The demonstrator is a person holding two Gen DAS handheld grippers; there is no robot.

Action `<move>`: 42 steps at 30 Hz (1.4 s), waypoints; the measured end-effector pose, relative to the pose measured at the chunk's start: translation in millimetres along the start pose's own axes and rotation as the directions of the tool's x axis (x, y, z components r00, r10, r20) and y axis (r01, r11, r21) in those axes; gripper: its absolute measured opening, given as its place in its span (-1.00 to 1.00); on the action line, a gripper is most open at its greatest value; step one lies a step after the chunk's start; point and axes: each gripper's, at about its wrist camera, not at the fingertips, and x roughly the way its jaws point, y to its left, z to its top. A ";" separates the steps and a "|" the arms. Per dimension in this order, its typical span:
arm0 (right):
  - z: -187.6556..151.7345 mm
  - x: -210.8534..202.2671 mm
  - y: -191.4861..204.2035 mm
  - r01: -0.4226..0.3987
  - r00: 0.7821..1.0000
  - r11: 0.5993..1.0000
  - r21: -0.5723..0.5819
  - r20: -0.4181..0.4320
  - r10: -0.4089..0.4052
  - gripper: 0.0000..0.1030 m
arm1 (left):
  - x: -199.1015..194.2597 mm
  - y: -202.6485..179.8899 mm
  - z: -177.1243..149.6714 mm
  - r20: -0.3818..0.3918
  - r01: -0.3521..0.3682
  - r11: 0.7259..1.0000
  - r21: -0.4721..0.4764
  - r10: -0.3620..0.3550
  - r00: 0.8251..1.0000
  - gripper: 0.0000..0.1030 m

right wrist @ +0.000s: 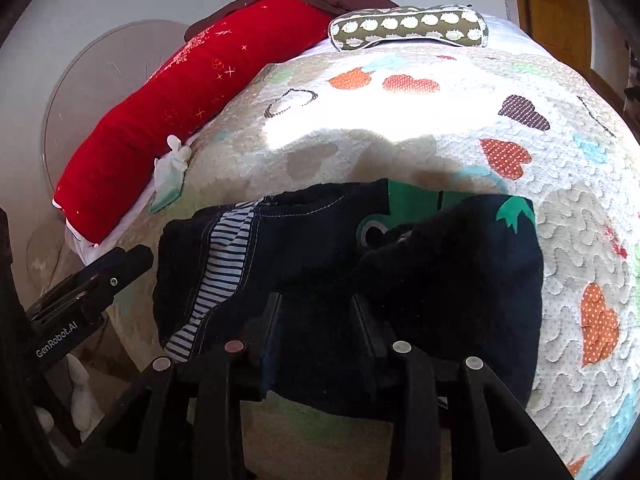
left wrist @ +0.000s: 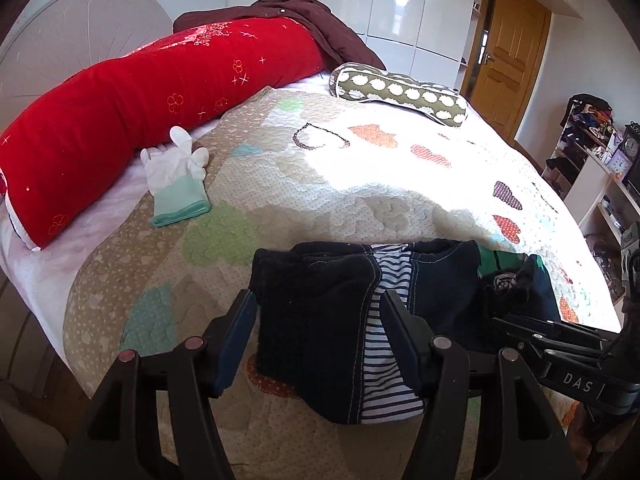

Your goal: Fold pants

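Small dark navy pants (left wrist: 320,320) with a striped lining and green patches lie bunched near the front edge of the quilted bed (left wrist: 320,168). My left gripper (left wrist: 318,320) is open, its fingers either side of the pants' left part, above the cloth. My right gripper (right wrist: 316,308) is open over the middle of the pants (right wrist: 460,280), fingers on or just above the fabric. Each gripper shows at the edge of the other's view: the right one in the left wrist view (left wrist: 560,344), the left one in the right wrist view (right wrist: 96,280).
A long red bolster (left wrist: 140,120) lies along the left side, a white and mint glove (left wrist: 176,176) beside it. A patterned green pillow (left wrist: 400,92) and a maroon garment (left wrist: 312,16) lie at the far end. Shelves (left wrist: 592,160) stand to the right.
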 end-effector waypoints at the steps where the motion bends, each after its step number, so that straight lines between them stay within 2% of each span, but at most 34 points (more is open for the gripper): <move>1: -0.9 4.5 1.3 0.003 1.000 1.000 -0.003 -0.013 -0.003 -0.29 | 0.7 1.5 -0.5 -0.002 -0.006 1.000 0.000 0.006 1.000 0.23; 8: -8.6 23.0 1.9 0.003 0.997 1.000 0.004 -0.077 -0.002 -0.21 | 5.7 9.2 -4.8 -0.022 -0.011 1.000 -0.016 0.010 1.000 0.23; 17: -12.5 25.4 3.7 0.015 0.997 1.000 -0.005 -0.079 -0.015 -0.11 | 7.6 13.3 -7.9 -0.033 -0.009 1.000 -0.023 0.008 0.999 0.24; 29: -14.8 22.3 6.3 0.024 0.997 1.000 -0.011 -0.076 -0.024 -0.09 | 5.5 17.9 -9.8 -0.029 -0.005 0.999 -0.033 0.004 1.000 0.24; 35: 0.4 -15.5 38.9 -0.006 0.999 0.992 -0.127 0.037 0.011 -0.09 | -1.1 65.4 -5.6 -0.006 -0.022 0.986 -0.163 0.021 1.000 0.26; 39: 22.3 -14.1 62.1 -0.059 0.998 0.980 -0.188 0.011 0.062 -0.09 | 1.2 97.4 -12.5 -0.035 -0.070 0.970 -0.233 0.063 0.997 0.27; 42: 38.2 4.7 79.2 -0.131 0.991 0.974 -0.186 -0.061 0.122 -0.09 | 4.4 111.9 -22.6 -0.064 -0.052 0.961 -0.272 0.036 0.997 0.27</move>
